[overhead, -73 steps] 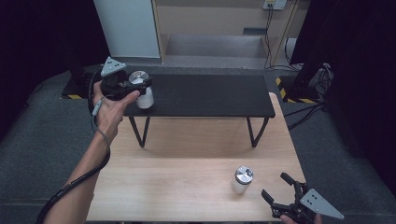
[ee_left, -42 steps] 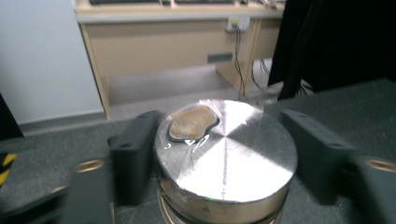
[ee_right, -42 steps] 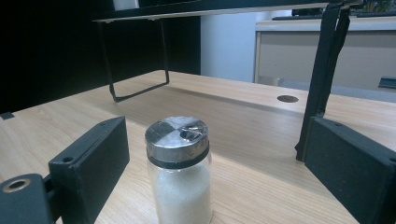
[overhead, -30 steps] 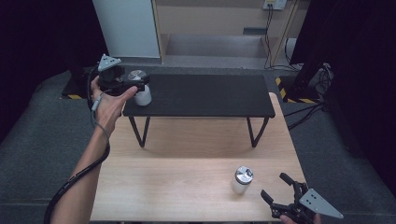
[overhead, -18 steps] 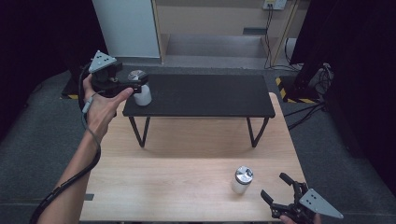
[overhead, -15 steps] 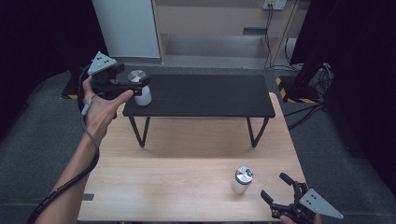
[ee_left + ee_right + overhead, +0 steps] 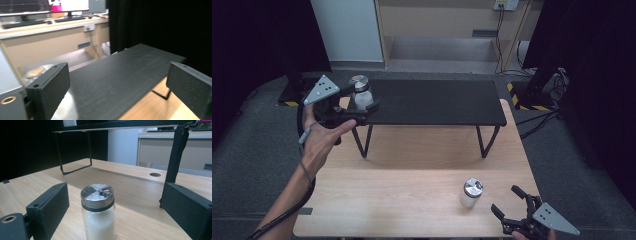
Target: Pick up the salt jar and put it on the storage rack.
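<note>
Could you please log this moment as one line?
left gripper: open, beside shaker on shelf | right gripper: open, facing shaker on table

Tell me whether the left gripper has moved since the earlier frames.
Yes. The left gripper has drawn back from the shaker toward the black shelf's left end.

One shaker (image 7: pixel 360 93) on the raised shelf's (image 7: pixel 437 105) left end, another shaker (image 7: pixel 471 192) on the table (image 7: pixel 387 195) below.
</note>
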Motion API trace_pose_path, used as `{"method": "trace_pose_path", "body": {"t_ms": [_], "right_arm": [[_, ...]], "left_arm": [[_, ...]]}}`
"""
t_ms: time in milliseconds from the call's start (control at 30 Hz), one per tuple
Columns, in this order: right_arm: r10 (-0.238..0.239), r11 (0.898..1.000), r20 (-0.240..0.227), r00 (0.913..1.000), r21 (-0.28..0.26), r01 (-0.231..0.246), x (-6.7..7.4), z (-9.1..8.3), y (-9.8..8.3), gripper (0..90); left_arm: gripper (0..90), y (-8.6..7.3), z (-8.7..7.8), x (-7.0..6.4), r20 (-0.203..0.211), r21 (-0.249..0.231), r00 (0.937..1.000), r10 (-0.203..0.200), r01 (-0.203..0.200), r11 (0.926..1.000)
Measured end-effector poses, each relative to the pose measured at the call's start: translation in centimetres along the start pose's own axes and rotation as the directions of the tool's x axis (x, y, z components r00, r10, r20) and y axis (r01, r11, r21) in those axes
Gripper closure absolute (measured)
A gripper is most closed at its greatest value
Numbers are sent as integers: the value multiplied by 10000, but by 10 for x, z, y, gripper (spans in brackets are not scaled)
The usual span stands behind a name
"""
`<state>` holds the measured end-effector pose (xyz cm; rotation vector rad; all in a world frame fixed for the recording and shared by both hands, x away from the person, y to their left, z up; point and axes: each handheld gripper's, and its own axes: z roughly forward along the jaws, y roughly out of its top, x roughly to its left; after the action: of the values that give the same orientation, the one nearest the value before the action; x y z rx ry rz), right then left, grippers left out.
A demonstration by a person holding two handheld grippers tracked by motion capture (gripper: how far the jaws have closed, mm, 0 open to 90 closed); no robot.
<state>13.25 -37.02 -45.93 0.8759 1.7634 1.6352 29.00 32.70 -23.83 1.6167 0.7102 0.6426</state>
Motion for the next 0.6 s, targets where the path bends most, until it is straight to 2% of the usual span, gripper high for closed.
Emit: {"method": "trace_pose_path", "body": {"t_ms": [100,267,333,433,500,600], "right_arm": [[8,10000,-5,10000,24,-7,0,0,0,73],[-18,10000,-6,10000,29,18,1,0,0,73],[-11,10000,-8,10000,37,11,1,0,0,73],[-10,10000,-9,10000,29,10,1,0,0,73],[-13,10000,-26,10000,49,13,1,1,0,73],[-15,10000,-19,10000,48,15,1,0,0,73]], "left_arm": [[48,-11,-1,1,468,-191,9988,136,-127,9997],[52,-30,-2,7,1258,-684,9915,342,-258,9973],[53,-36,-3,6,1270,-868,9906,501,-392,9955],[54,-48,-4,7,1561,-1099,9865,493,-322,9934],[55,-54,-4,8,1803,-1169,9821,550,-341,9926],[64,-60,-4,5,1988,-1219,9764,839,-603,9907]]}}
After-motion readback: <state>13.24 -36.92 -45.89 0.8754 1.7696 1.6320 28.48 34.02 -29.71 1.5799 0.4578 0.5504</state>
